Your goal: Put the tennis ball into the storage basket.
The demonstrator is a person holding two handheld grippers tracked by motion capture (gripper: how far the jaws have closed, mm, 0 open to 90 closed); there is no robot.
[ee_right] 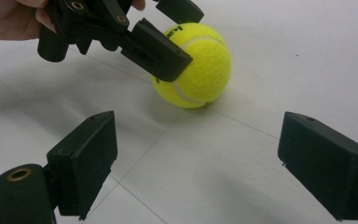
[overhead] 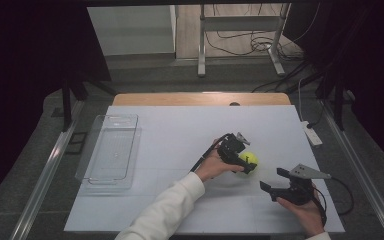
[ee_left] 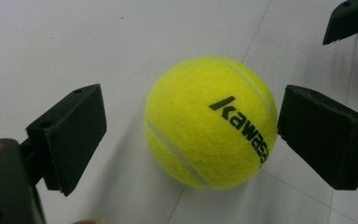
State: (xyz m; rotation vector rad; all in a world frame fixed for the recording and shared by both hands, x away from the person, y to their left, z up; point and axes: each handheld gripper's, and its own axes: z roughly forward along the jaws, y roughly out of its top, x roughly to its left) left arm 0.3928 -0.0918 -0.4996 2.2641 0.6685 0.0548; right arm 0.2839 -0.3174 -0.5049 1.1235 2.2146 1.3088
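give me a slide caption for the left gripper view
Left gripper open around a yellow tennis ball on the white table, one jaw touching, the other apart.

Bright, even overhead light — soft shadows, dark surroundings

High view overhead, forward-down; gripper views close, sharing tennis ball.

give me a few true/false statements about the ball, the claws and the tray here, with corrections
1. The left claw has its jaws on either side of the tennis ball. True.
2. The tennis ball lies in the clear tray. False: it lies on the white table, right of the tray.
3. The right claw grips the ball. False: it is open, with nothing between its jaws.
4. The ball bears black lettering. True.
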